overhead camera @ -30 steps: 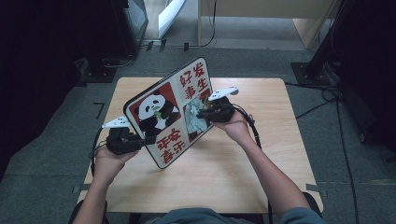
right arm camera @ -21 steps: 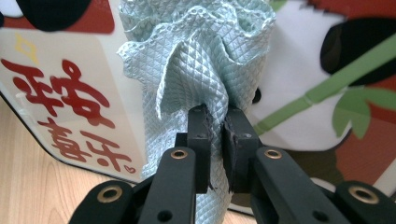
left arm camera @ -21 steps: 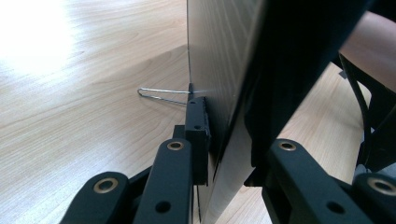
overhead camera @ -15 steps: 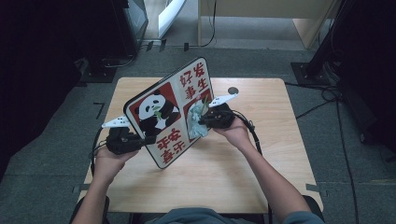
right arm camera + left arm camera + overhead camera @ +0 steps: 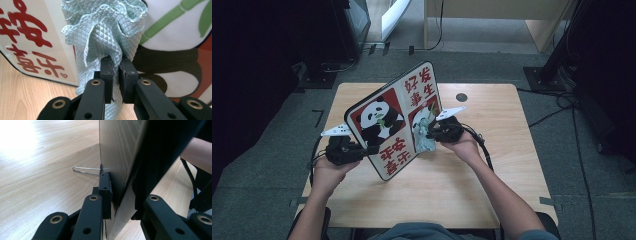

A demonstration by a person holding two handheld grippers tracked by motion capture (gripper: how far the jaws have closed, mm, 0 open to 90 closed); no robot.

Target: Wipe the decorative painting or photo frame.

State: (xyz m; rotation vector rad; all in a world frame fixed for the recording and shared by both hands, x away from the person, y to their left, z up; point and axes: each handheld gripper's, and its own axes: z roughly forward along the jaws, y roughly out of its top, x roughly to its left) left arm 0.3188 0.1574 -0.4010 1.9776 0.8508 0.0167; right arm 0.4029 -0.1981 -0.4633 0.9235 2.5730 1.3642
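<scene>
We clamp sign (image 5: 394, 127) edge with left gripper (image 5: 346, 151) | right gripper (image 5: 443, 133) pinches cloth (image 5: 424, 131) | sign stiff, light, slick: we hold its left edge | cloth soft

Each black tool (image 5: 115, 72) has brass-ringed screws, a white three-cornered plate and black cable.

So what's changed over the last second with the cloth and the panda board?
The right gripper has slid the light blue cloth down the face of the panda board, toward the table. The left gripper kept its clamp on the board's edge, and the board stayed tilted upright in place.
</scene>
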